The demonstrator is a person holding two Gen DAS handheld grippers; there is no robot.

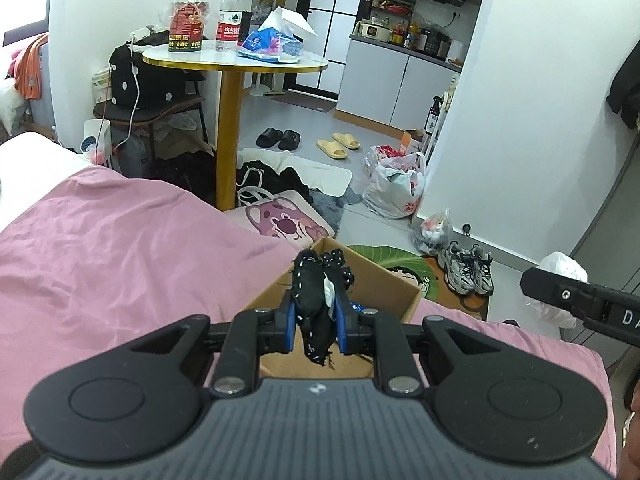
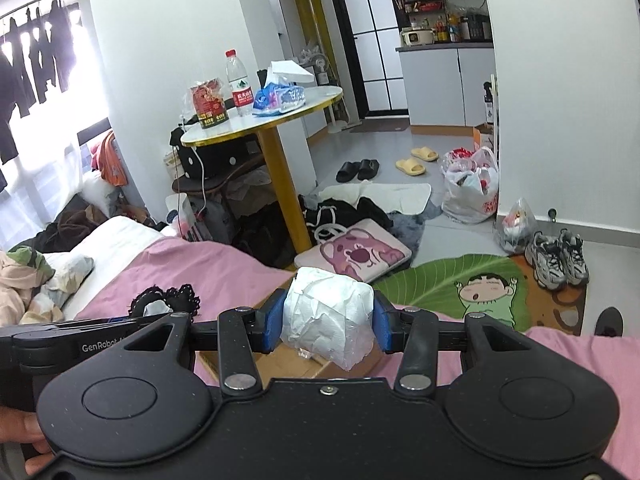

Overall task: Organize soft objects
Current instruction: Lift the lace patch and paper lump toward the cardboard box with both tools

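Left gripper (image 1: pixel 315 312) fingers clamp a black dotted cloth (image 1: pixel 314 300) above the cardboard box (image 1: pixel 384 280); right gripper (image 2: pixel 328 316) fingers clamp a white paper wad (image 2: pixel 328 312) over it.

Crinkled white paper wad (image 2: pixel 328 320), black stitched cloth piece (image 1: pixel 314 312), matt brown cardboard box (image 1: pixel 384 280) (rumpled pink cotton bedsheet (image 1: pixel 120 248) nearby)

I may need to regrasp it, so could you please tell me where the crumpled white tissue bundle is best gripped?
Grip the crumpled white tissue bundle across its wide, rounded middle, approaching from behind along the fingers, as the right gripper does now; the lower tip tapers and looks too loose to hold.
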